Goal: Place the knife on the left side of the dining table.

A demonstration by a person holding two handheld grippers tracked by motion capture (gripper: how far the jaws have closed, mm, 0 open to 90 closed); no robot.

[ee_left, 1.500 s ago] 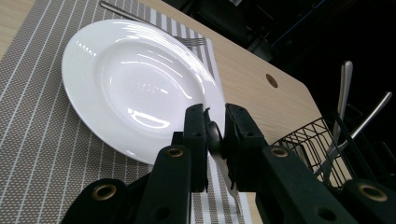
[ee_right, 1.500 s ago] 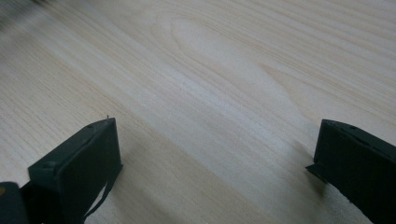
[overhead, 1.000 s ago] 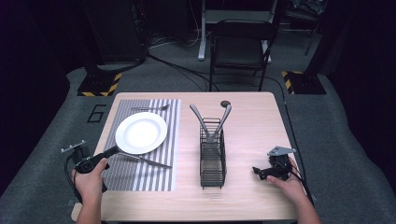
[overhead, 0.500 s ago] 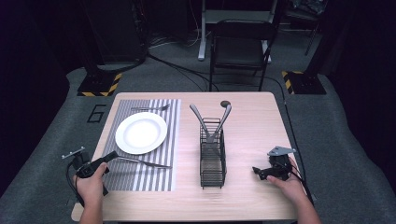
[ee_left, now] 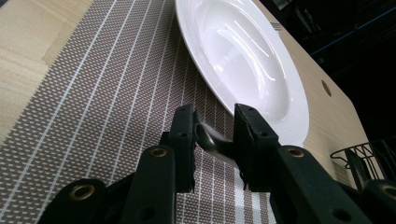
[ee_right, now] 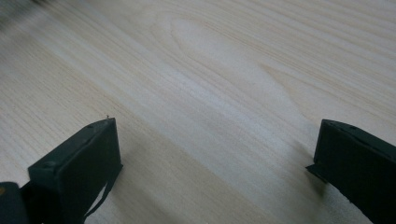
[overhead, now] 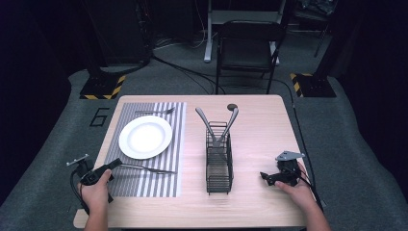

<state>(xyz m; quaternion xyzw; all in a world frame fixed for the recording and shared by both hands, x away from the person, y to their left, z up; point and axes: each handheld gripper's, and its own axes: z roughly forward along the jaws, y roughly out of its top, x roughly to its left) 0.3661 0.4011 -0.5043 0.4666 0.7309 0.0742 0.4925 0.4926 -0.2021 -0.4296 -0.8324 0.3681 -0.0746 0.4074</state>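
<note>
Between jaws of left hand-held gripper [ee_left: 214,140]: fork [overhead: 146,168] handle end on placemat [overhead: 159,185]; jaws just easing apart, pads loose.

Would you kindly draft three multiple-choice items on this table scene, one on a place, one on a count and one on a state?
1. Where does the white plate lie?
A. on the striped placemat
B. inside the wire basket
C. on the bare wooden table

2. How many utensils stand in the wire basket?
A. none
B. two
C. five

3. How do the jaws of the right gripper stand?
A. clamped on a spoon
C. wide apart over bare wood
B. shut tight on nothing

Answers:
1 A, the stripes show all round the plate.
2 B, two grey handles cross above its rim.
3 C, the right gripper view has only wood grain between them.
</note>
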